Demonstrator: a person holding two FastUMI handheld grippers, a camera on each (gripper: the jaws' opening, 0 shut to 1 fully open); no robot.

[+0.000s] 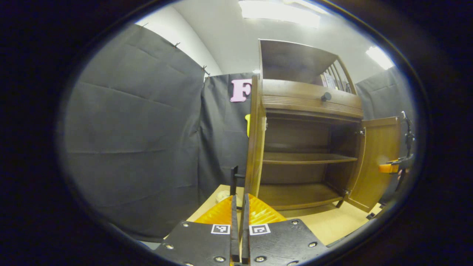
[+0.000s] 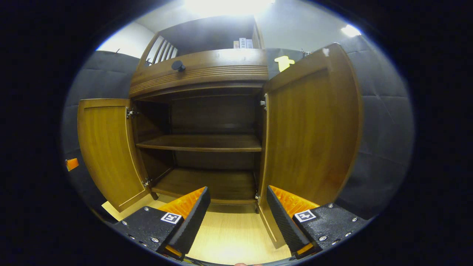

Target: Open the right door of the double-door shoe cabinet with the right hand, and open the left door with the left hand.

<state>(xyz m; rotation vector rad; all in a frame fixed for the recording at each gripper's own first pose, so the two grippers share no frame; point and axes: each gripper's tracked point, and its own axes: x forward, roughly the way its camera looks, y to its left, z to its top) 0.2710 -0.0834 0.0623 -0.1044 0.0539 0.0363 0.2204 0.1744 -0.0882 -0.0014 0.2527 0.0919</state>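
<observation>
A: Brown wood is taking up most of both views. The shoe cabinet (image 2: 207, 111) is standing on a pale wooden table (image 2: 229, 236), black cloth is hanging around it, and an upper shelf unit is sitting on top with a dark knob (image 2: 178, 65) on the drawer front.

B: Is anything standing in the way?

A: The left door (image 1: 255, 147) is showing edge-on in the left gripper view, swung out just ahead of the left gripper (image 1: 239, 207). Its fingers are lying almost together with only a thin slit between them, and whether they are pinching anything, I cannot tell.

B: And the other side?

A: The right door (image 2: 314, 133) is hanging wide open, just beside the right gripper (image 2: 238, 214), whose fingers are spread well apart and holding nothing. One finger is sitting close to the door's lower edge.

B: What is lying inside?

A: Two bare shelves (image 2: 201, 142), dark at the back.
</observation>
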